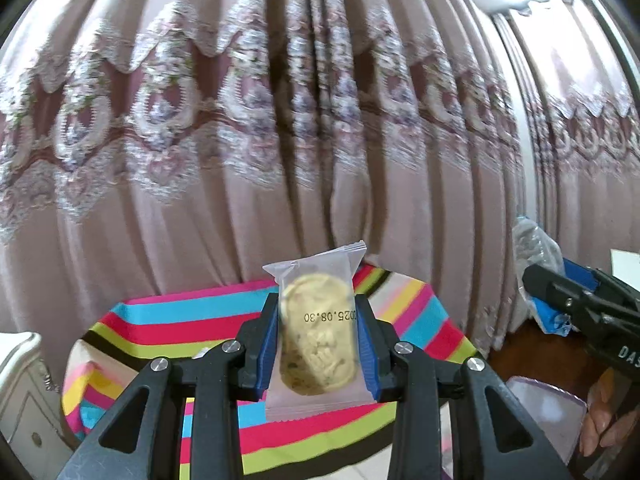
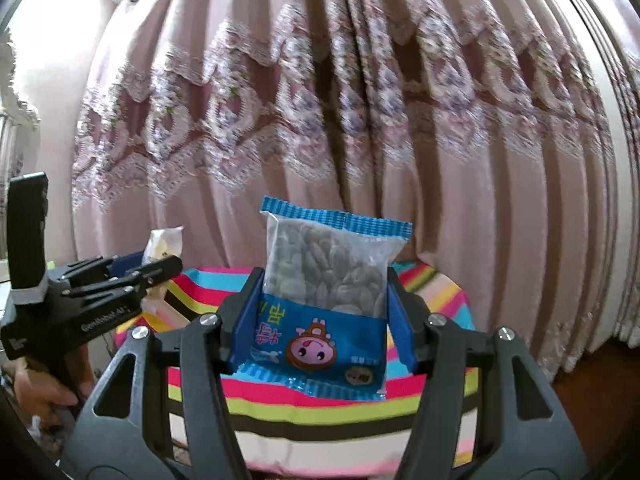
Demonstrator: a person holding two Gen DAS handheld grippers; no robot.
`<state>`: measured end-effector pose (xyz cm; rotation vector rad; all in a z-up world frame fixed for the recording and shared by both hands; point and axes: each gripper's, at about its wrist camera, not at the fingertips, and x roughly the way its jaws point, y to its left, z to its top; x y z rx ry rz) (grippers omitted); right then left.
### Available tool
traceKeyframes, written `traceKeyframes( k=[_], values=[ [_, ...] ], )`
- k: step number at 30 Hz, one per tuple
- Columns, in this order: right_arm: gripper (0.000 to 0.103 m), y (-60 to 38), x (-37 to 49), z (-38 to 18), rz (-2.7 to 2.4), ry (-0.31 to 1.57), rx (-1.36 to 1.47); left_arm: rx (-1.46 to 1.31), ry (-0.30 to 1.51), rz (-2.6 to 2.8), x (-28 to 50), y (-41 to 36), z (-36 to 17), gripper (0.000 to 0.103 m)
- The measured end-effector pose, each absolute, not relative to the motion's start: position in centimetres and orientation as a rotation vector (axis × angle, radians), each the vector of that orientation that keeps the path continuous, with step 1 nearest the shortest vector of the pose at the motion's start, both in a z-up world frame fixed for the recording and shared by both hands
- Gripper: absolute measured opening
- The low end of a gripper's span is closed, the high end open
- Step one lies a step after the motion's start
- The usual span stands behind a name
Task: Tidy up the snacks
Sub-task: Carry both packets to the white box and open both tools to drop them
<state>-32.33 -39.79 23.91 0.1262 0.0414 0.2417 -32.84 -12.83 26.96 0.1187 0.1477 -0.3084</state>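
1. A pleated mauve curtain (image 1: 280, 120) with a lace-patterned band fills the background in both wrist views; below it sits a table (image 1: 180, 320) covered in a cloth of bright stripes.
2. Nearest in the left wrist view, the left tongs (image 1: 318, 344) are closed on a clear-wrapped cookie packet (image 1: 316, 332), blue pads pressing both its sides. The packet stands upright, held above the striped cloth, with a printed date reading upside down across its front.
3. Nearest in the right wrist view, the right tongs (image 2: 320, 320) grip a blue seed packet (image 2: 328, 292) at its lower, printed half; the clear upper half shows grey seeds, and a pink cartoon figure appears inverted.
4. Further out in the left wrist view, the right tongs come in from the right edge, with a hand (image 1: 604, 420) beneath them.
5. In the right wrist view, the left tongs lie to the left, the cookie packet's pale top showing behind them.
6. A white cabinet (image 1: 24, 400) stands at the left wrist view's lower left.
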Motion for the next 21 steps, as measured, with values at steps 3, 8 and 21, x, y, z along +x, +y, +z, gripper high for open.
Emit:
traceKeyframes(
  k=[3,8,21],
  values=[
    [0.061,-41.9,-32.5,22.7,0.202,0.078,0.16,0.142,0.18,-0.357,-32.9,-14.5,26.2,0.037],
    [0.061,-45.1,-33.2,21.0,0.126,0.114,0.172,0.208,0.224,-0.44,-33.5,-18.0,24.7,0.037],
    [0.061,-52.4,-35.0,16.2,-0.04,0.233,0.256,0.356,0.305,-0.61,-35.2,-25.2,21.1,0.037]
  ],
)
